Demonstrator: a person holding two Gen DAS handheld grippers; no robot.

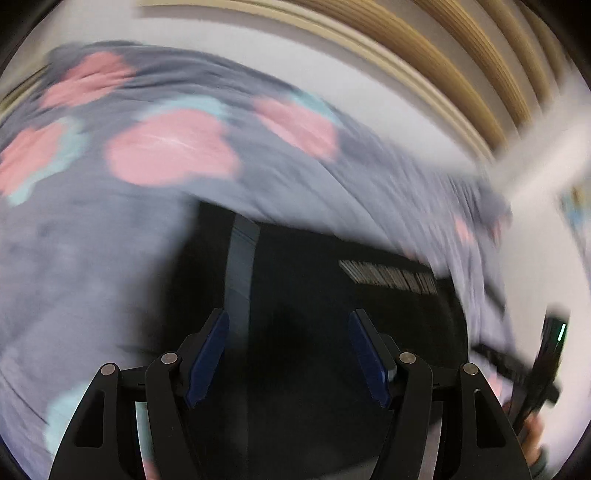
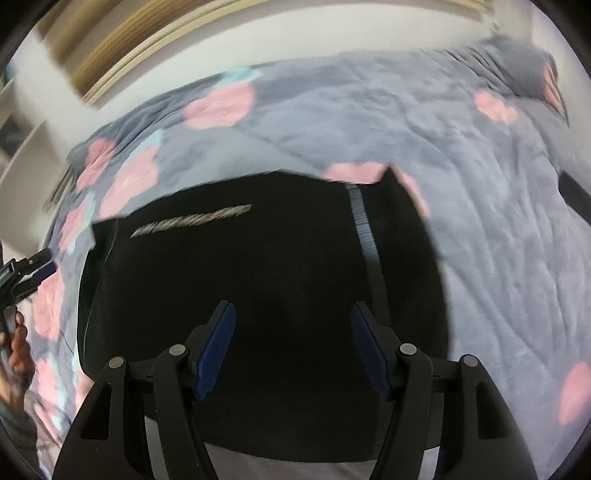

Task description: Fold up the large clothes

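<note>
A black garment [image 2: 258,280] lies flat on a bed covered by a grey blanket with pink and pale blue blotches [image 2: 480,221]. In the right wrist view the garment's far edge runs roughly straight across the blanket, with one pointed corner sticking up near the middle of the bed; its right edge curves down toward the camera, and past it grey blanket stretches bare toward the bed's right side. A grey stripe [image 2: 365,232] runs down the cloth, and a pale printed line [image 2: 192,221] sits near its far left corner.

The right gripper [image 2: 293,350] is spread wide above the black cloth, with nothing between its blue pads. The left gripper [image 1: 288,358] is likewise spread and empty, hanging over the same garment; that view is heavily blurred. Each gripper shows at the other's frame edge, off the garment's side edge, over blanket. Beyond the bed's far edge is a pale wall [image 2: 295,33] with wooden slats [image 1: 443,55].
</note>
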